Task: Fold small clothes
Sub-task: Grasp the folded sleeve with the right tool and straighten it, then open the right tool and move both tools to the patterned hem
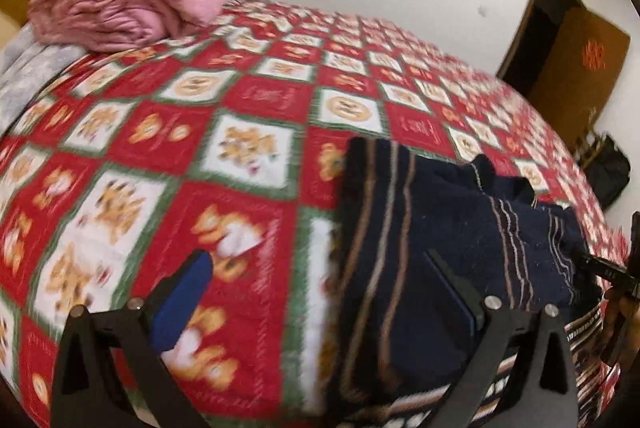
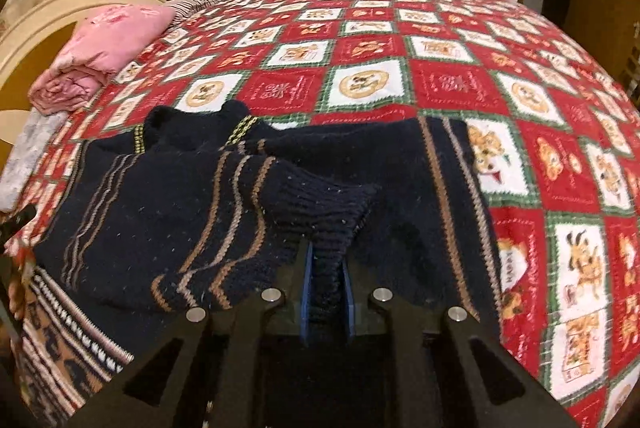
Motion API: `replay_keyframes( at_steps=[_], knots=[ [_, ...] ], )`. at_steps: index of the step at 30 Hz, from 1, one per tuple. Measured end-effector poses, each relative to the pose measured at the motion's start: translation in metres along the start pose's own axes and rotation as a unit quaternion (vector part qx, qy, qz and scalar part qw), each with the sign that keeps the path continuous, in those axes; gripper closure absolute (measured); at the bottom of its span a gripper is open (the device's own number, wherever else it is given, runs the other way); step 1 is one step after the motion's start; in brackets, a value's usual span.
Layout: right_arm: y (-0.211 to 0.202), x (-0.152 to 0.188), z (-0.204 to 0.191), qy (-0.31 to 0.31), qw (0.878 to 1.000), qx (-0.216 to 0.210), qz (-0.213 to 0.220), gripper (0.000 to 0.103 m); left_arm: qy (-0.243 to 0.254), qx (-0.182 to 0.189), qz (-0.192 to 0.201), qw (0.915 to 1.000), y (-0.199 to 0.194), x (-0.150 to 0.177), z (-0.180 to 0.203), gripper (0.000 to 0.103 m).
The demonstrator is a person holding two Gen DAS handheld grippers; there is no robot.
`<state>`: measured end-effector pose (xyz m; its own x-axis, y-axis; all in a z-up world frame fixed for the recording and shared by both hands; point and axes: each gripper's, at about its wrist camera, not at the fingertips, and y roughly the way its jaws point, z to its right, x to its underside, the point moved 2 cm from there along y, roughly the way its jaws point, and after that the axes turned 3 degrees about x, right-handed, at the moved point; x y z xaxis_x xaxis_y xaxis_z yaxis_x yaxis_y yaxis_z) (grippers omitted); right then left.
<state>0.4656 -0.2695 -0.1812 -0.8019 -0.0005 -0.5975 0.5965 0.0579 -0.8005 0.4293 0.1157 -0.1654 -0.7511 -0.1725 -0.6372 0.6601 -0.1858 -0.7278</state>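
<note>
Two grippers are in my hands over a bed with a red, white and green checked bedspread (image 2: 372, 84) printed with little cartoon animals. My right gripper (image 2: 327, 298) has its jaws pulled close together, and they pinch the ribbed cuff of a dark navy knitted sweater with tan and grey stripes (image 2: 168, 212). That cuff sits right between the blue pads (image 2: 306, 292), and the sleeve runs forward from the jaws and lies across the body of the sweater. My left gripper (image 1: 320, 286) has its jaws spread wide. Its left finger (image 1: 182, 302) is over the bedspread and its right finger is over the sweater's edge, with nothing held between them. The left view is blurry. Far ahead of the jaws, to the left, a folded pink quilt (image 1: 132, 0) lies near a cream curved headboard (image 2: 60, 8).
</note>
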Motion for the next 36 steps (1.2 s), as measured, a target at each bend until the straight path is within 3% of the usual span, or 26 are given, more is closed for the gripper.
replay_keyframes(
  at_steps=[4, 5, 6, 10, 13, 19, 21, 23, 26, 30, 33, 36],
  knots=[
    [0.000, 0.003, 0.003, 0.013, 1.000, -0.011, 0.001, 0.085, 0.060, -0.060, -0.030, 0.9960, 0.030, -0.008, 0.021, 0.005],
    [-0.001, 0.004, 0.003, 0.011, 1.000, -0.014, 0.002, 0.085, 0.069, -0.068, -0.042, 0.9944, 0.037, -0.006, 0.023, 0.014],
    [-0.001, 0.004, 0.002, 0.009, 1.000, -0.014, 0.001, 0.085, 0.076, -0.083, -0.059, 0.9918, 0.046, -0.002, 0.024, 0.017],
    [0.001, 0.004, 0.003, 0.001, 1.000, -0.016, -0.004, 0.085, 0.040, -0.109, -0.071, 0.9907, 0.051, 0.005, 0.009, 0.000],
    [0.003, 0.007, 0.009, 0.011, 1.000, -0.020, -0.019, 0.084, 0.020, -0.090, -0.055, 0.9942, 0.047, 0.013, 0.001, 0.000],
    [0.004, 0.006, 0.017, 0.027, 0.999, -0.039, -0.021, 0.083, 0.031, -0.099, -0.045, 0.9935, 0.039, 0.007, 0.009, 0.002],
    [-0.009, 0.007, 0.019, 0.043, 0.999, -0.031, -0.010, 0.076, 0.042, -0.105, -0.021, 0.9934, 0.023, 0.009, 0.011, 0.002],
    [-0.033, 0.013, 0.014, 0.027, 0.999, -0.020, 0.012, 0.065, 0.038, -0.103, -0.029, 0.9935, 0.013, 0.021, 0.008, 0.002],
    [-0.057, 0.024, 0.006, 0.005, 0.998, -0.063, 0.030, 0.051, 0.043, -0.110, -0.040, 0.9922, 0.012, 0.036, 0.003, 0.001],
    [-0.057, 0.031, -0.008, -0.007, 0.995, -0.095, 0.015, 0.049, 0.029, -0.101, -0.033, 0.9939, 0.013, 0.037, -0.002, 0.000],
    [-0.059, 0.027, -0.015, -0.004, 0.994, -0.102, 0.051, 0.049, 0.021, -0.097, -0.032, 0.9945, 0.016, 0.038, -0.003, 0.000],
    [-0.046, 0.018, -0.024, -0.008, 0.991, -0.129, 0.041, 0.049, 0.014, -0.083, -0.032, 0.9959, 0.016, 0.039, -0.006, 0.000]
  ],
)
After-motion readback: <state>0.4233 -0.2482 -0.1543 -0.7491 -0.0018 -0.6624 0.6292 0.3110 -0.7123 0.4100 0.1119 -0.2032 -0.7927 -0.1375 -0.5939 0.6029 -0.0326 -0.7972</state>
